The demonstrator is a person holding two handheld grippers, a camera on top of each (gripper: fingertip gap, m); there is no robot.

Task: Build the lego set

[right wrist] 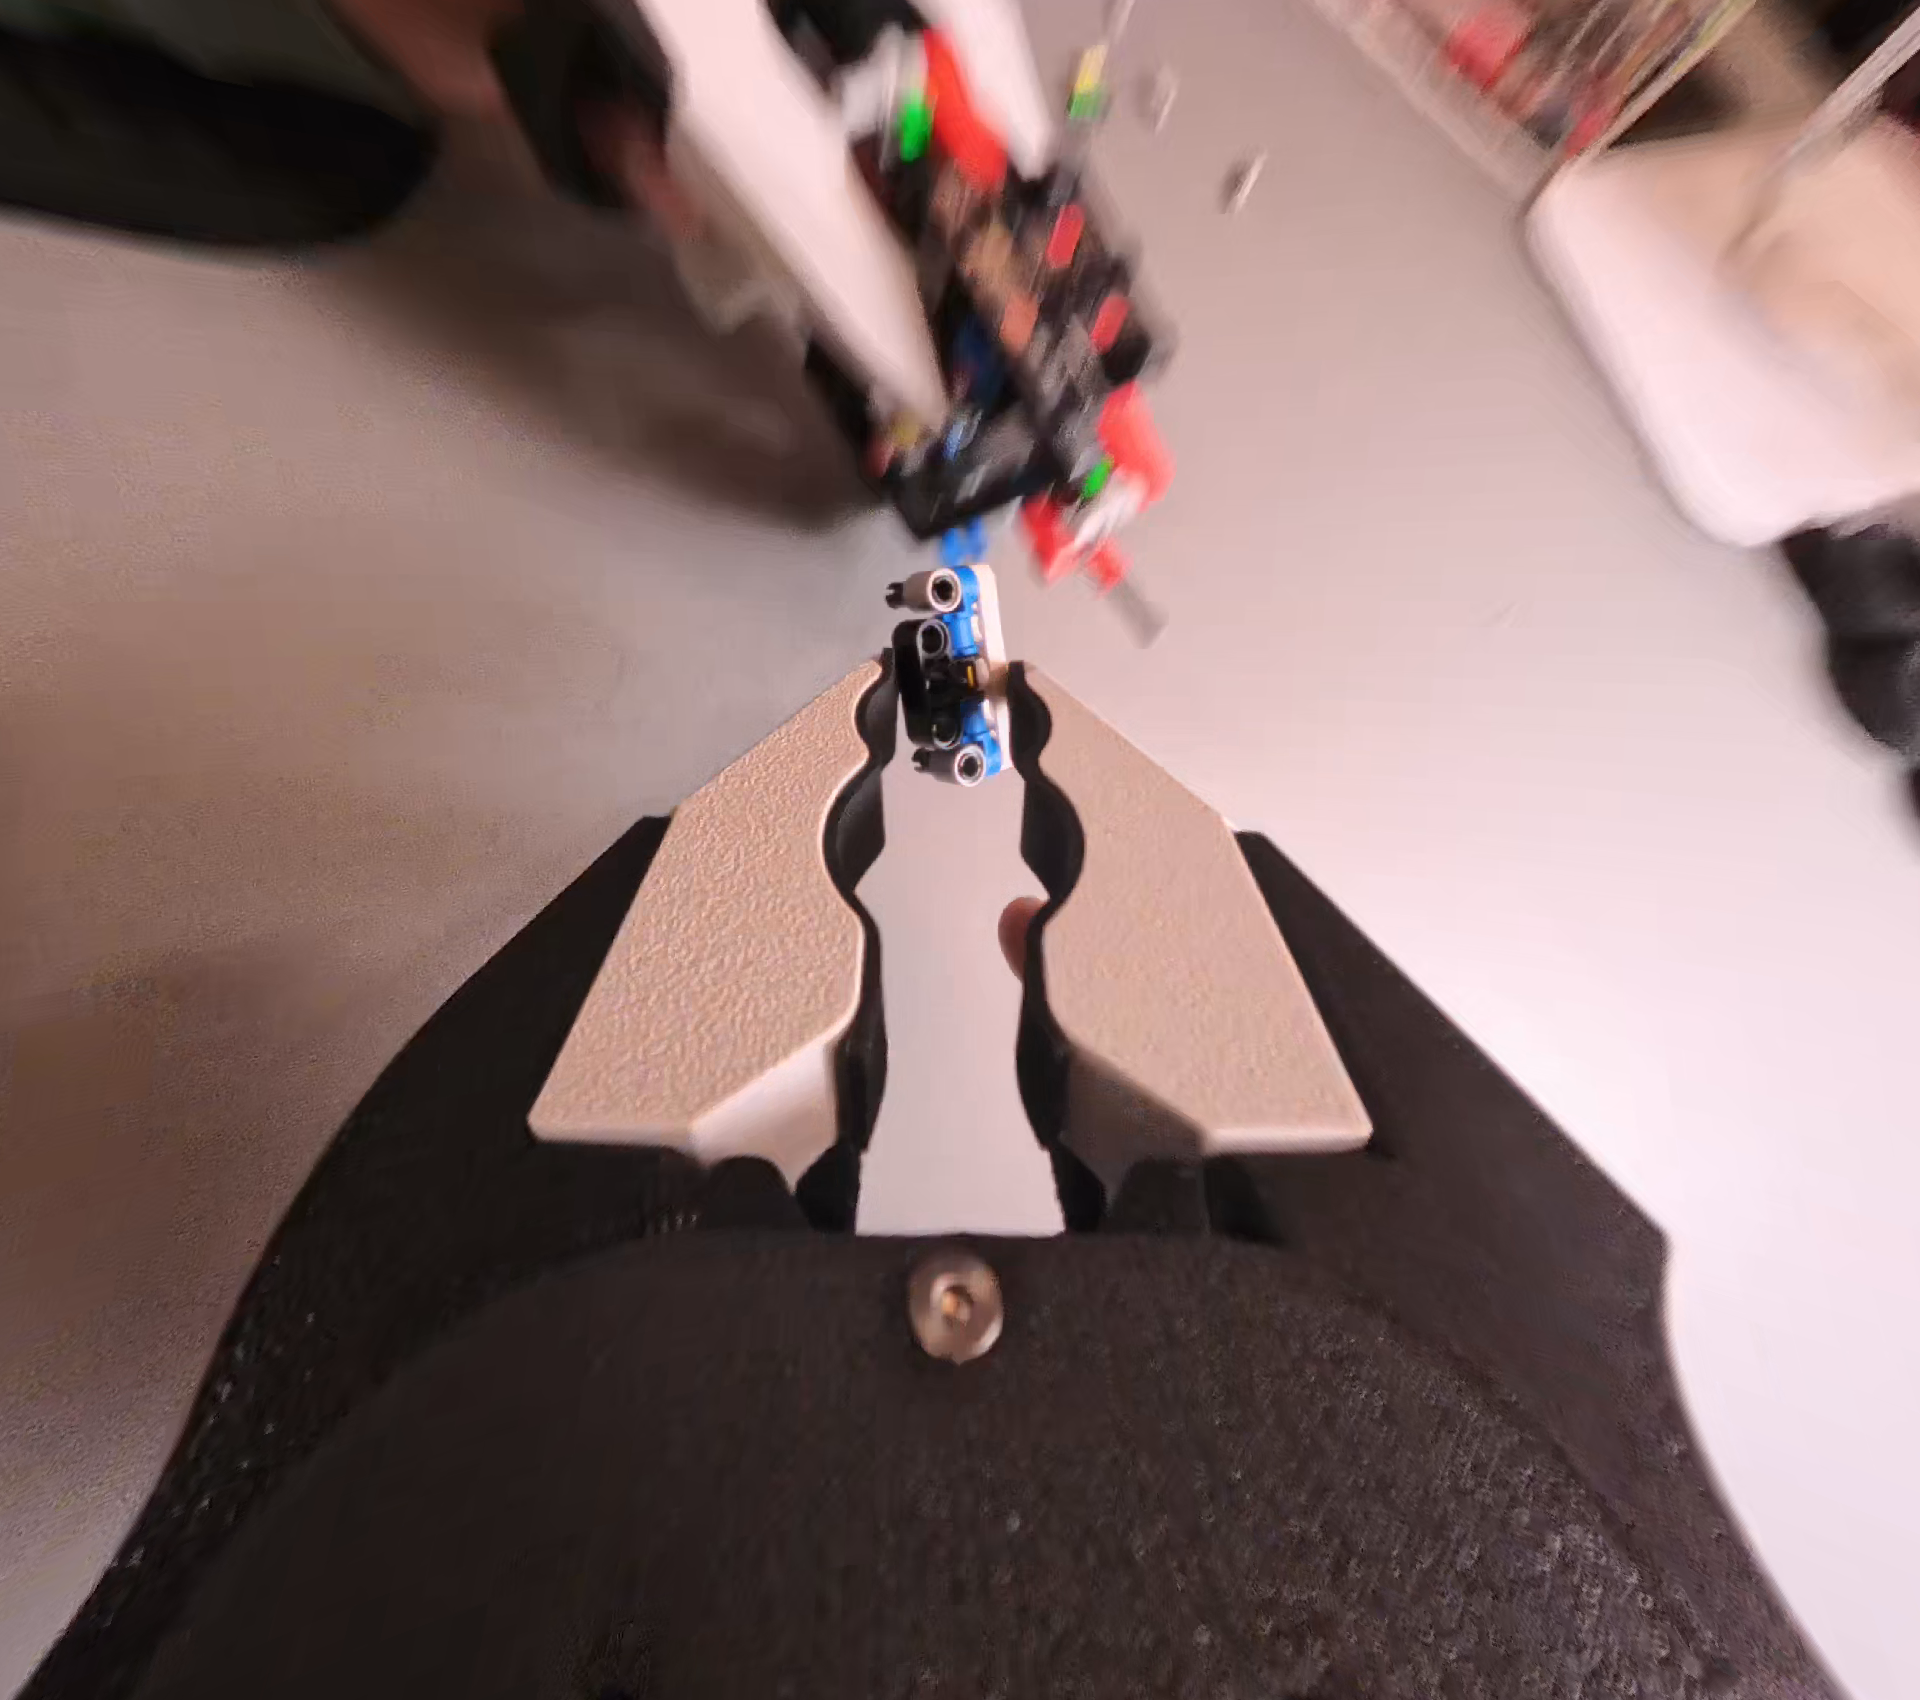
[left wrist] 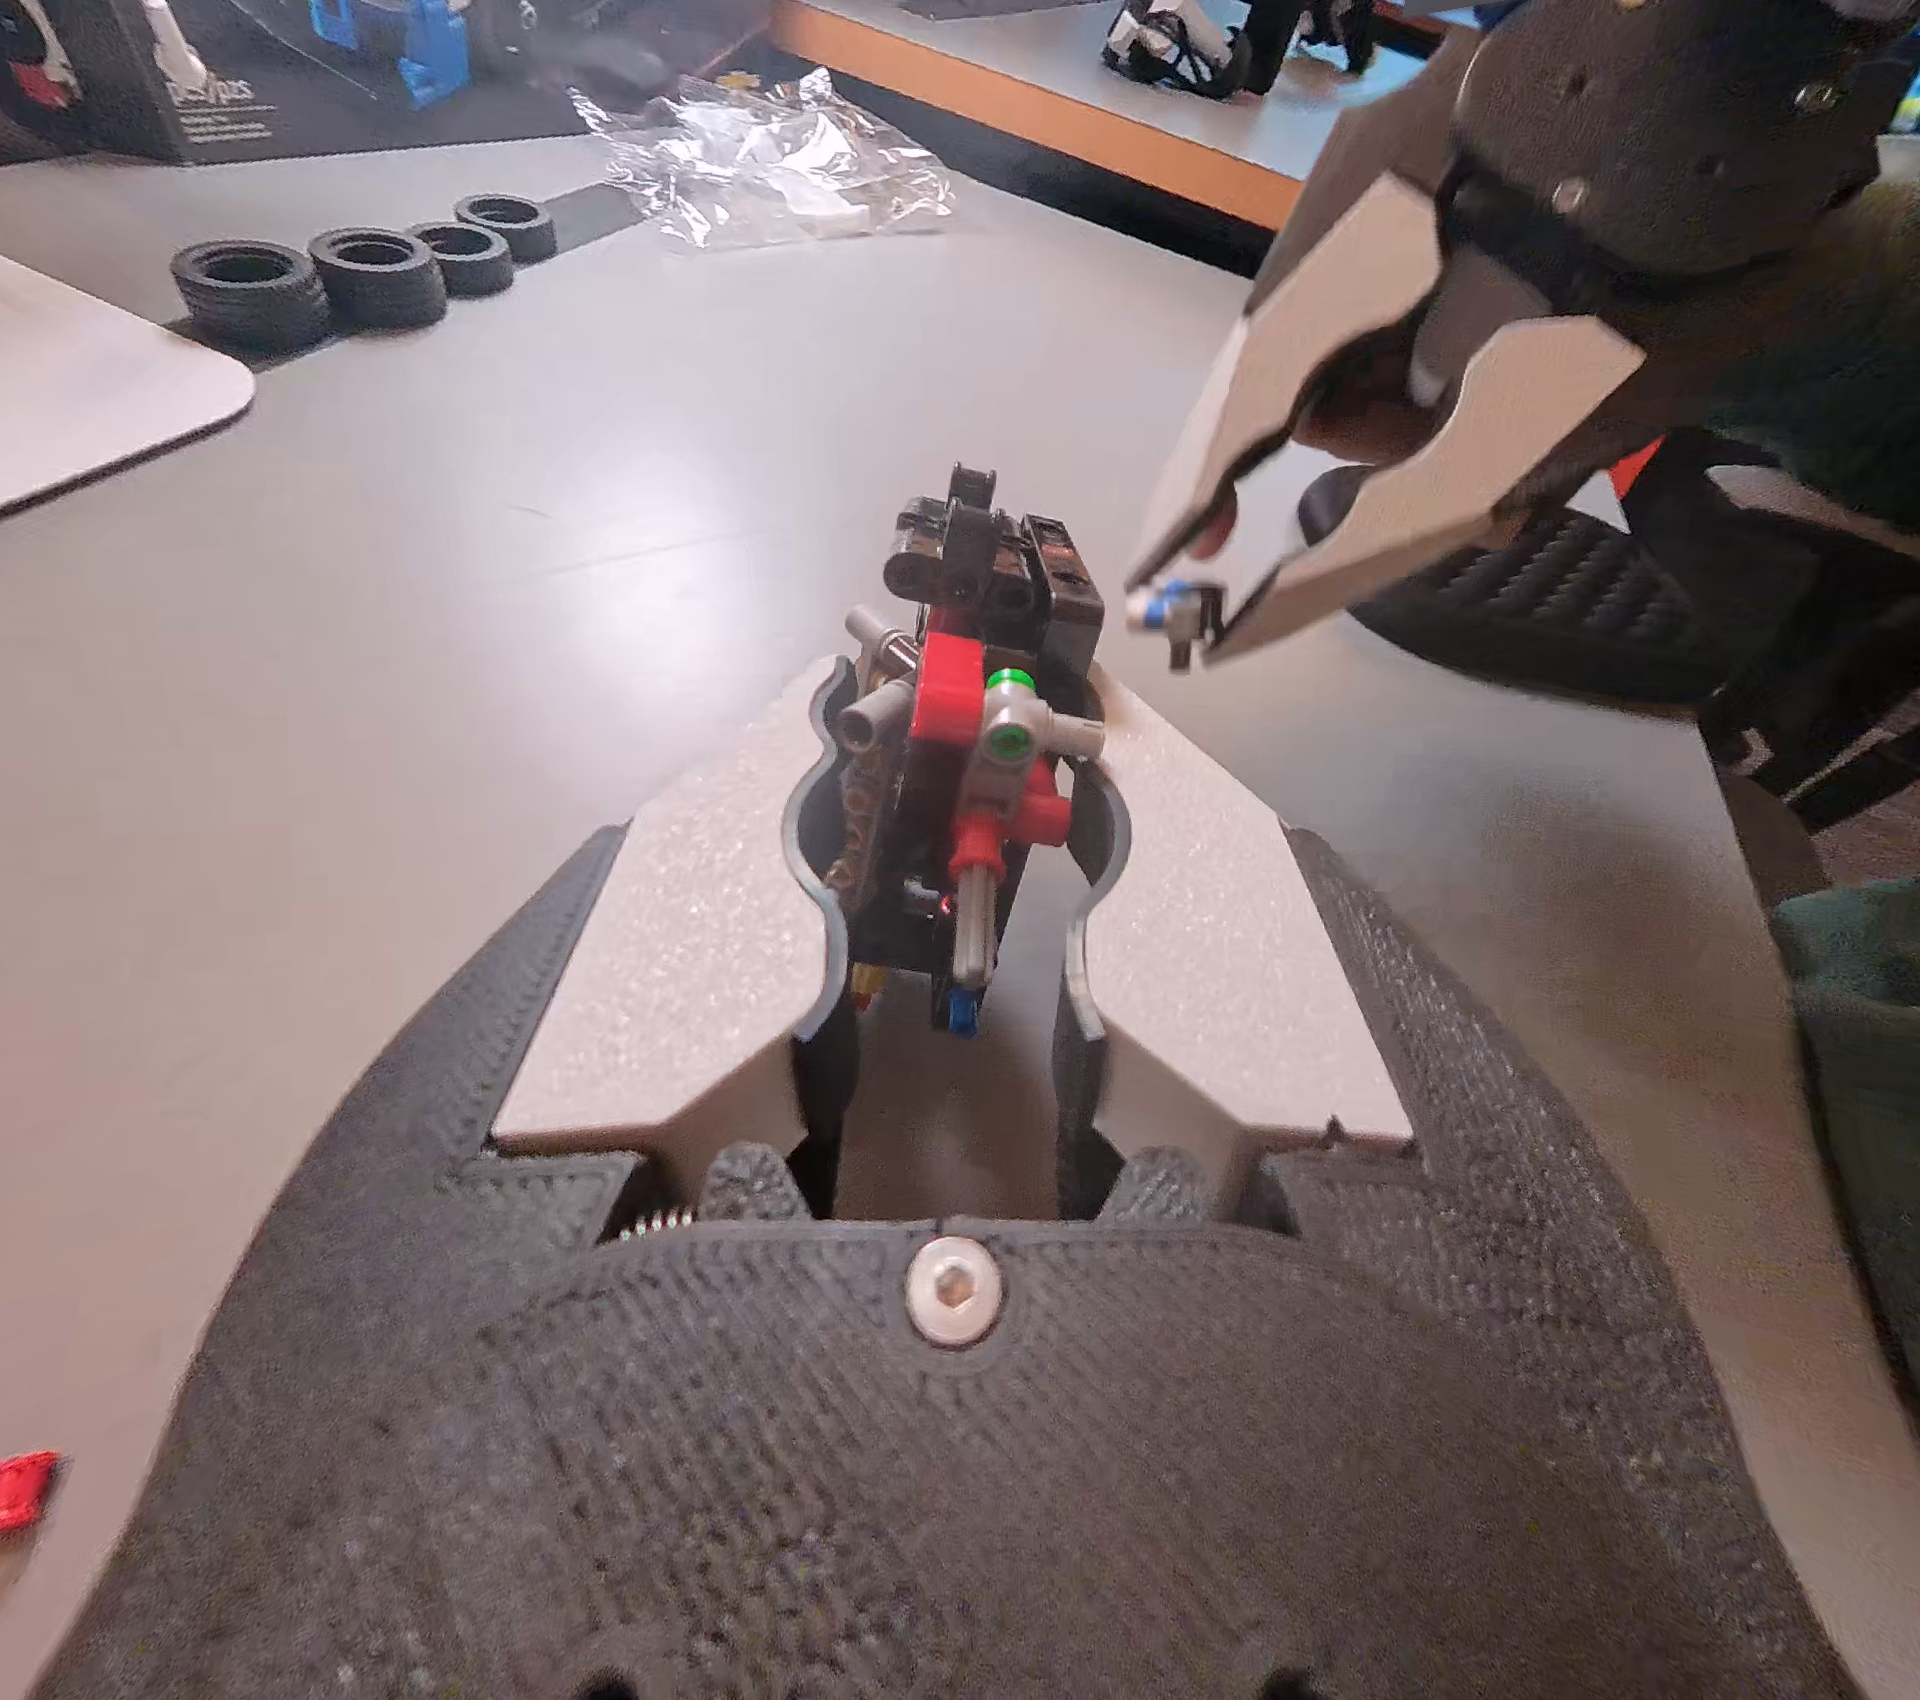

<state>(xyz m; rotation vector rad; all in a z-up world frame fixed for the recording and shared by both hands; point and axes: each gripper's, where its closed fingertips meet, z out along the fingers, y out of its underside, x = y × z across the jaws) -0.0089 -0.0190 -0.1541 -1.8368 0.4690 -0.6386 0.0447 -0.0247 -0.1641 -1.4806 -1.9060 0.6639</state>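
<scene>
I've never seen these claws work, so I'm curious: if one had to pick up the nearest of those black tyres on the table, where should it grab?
Probably across the nearest tyre from above, one finger on each side of its tread. It lies flat on the table, hole up, with another tyre close on its right, so coming from straight above seems safest.

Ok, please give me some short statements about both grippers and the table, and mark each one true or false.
1. The left gripper holds the black and red assembly. True.
2. The right gripper is empty. False: it is shut on a small blue, black and white piece.
3. Four tyres lie in a row on the table. True.
4. The small piece is already joined to the assembly. False: the left wrist view shows a gap between them.
5. A clear plastic bag lies beyond the tyres. True.
</scene>
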